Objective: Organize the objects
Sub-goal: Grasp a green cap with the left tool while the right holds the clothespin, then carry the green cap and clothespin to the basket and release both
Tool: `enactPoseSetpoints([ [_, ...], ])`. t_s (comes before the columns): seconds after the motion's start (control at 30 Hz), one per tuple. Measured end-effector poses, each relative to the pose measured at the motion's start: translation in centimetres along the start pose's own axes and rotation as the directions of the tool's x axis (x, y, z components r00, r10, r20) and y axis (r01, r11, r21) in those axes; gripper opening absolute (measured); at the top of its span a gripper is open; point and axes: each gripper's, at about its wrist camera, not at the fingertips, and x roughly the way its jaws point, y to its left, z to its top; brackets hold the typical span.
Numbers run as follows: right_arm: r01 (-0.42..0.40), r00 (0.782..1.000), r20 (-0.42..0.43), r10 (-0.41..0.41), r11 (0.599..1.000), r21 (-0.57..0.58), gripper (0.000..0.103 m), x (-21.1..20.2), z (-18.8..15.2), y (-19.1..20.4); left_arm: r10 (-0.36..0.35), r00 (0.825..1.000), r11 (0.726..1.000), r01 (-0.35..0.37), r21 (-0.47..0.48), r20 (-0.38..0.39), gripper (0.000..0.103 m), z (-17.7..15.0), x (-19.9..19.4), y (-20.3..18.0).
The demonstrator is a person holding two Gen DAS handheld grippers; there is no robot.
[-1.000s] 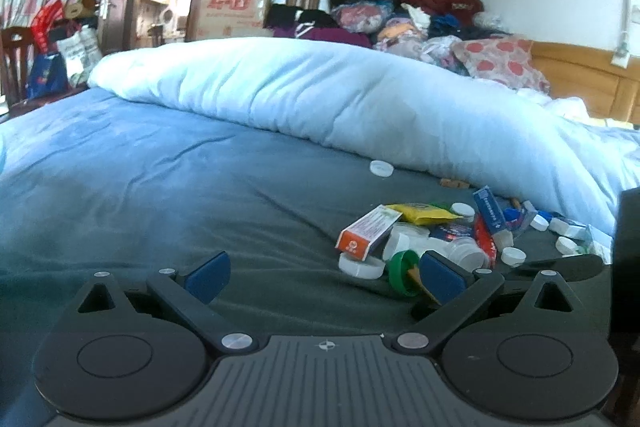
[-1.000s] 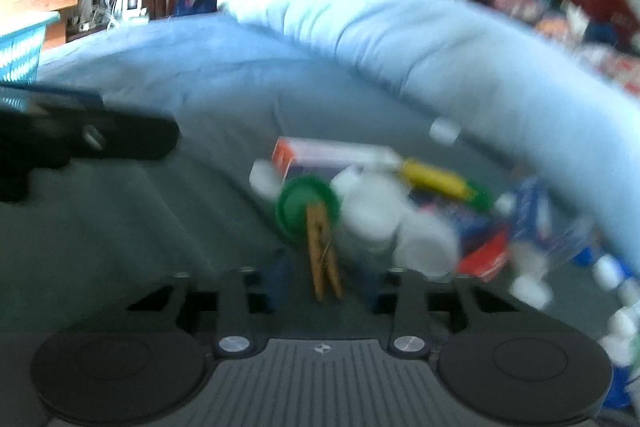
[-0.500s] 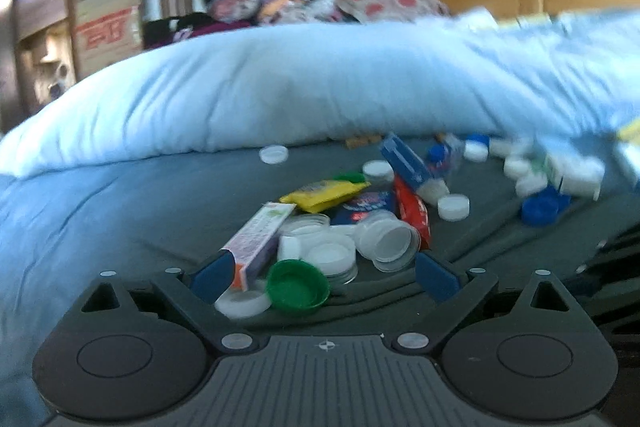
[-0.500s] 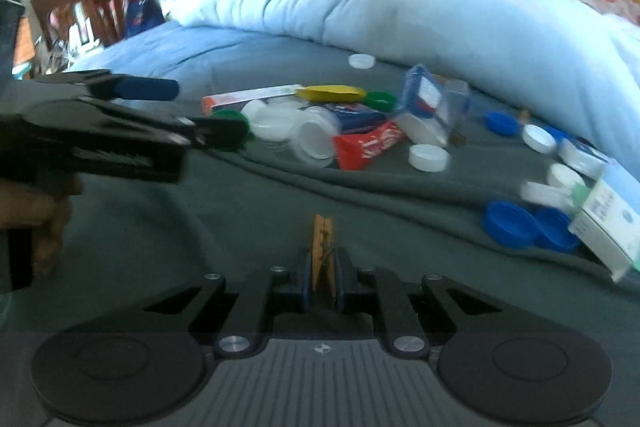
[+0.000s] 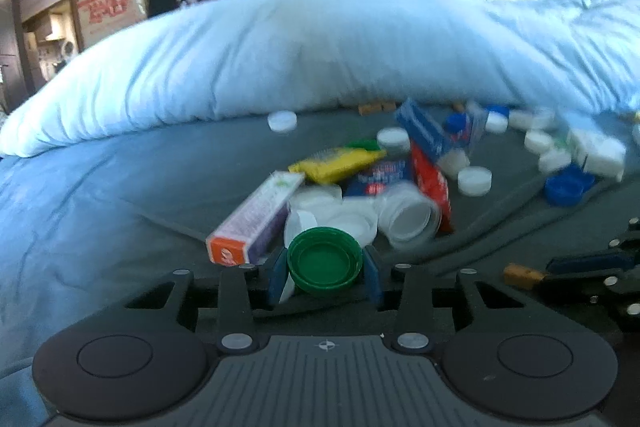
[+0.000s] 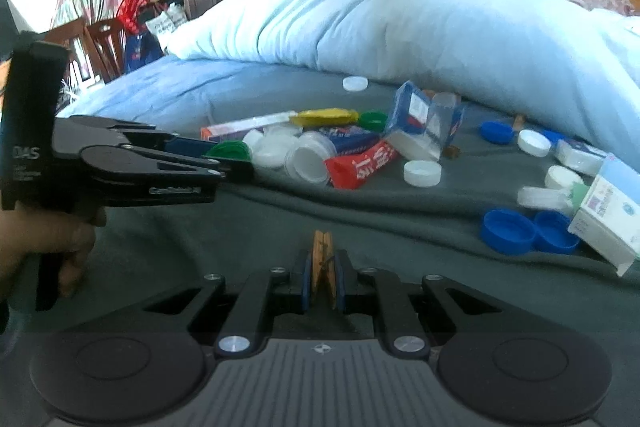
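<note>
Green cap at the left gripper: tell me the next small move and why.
Probably finish the squeeze, then lift the green cap clear of the pile. The left gripper is closing with the cap between its blue pads, against the white lids and the orange-ended box. The right gripper is already shut on the wooden clothespin.
</note>
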Motion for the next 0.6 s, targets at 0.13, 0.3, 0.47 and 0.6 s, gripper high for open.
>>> enactPoseSetpoints([
  [0.13, -0.002, 0.999, 0.036, 0.002, 1.0, -0.012, 0.014, -1.7, 1.4, 0.5, 0.007, 0.999, 0.999, -0.004, -0.045, 0.053, 0.04, 1.2, -3.6, 0.2],
  [0.3, -0.004, 0.997, 0.081, 0.007, 0.999, -0.038, 0.014, -4.3, 3.6, 1.5, 0.063, 0.993, 0.996, -0.055, -0.076, 0.098, 0.04, 2.3, -8.9, 1.0],
  [0.47, 0.022, 1.0, 0.011, -0.022, 1.0, 0.01, 0.014, -4.8, 1.4, 0.1, 0.067, 0.995, 0.993, -0.059, -0.1, 0.071, 0.04, 0.9, -12.4, 1.9],
  [0.6, 0.0, 1.0, 0.016, 0.0, 1.0, 0.023, 0.014, -6.4, 0.1, 0.5, 0.098, 0.992, 0.983, -0.083, -0.163, 0.083, 0.04, 0.0, -15.8, 3.4],
])
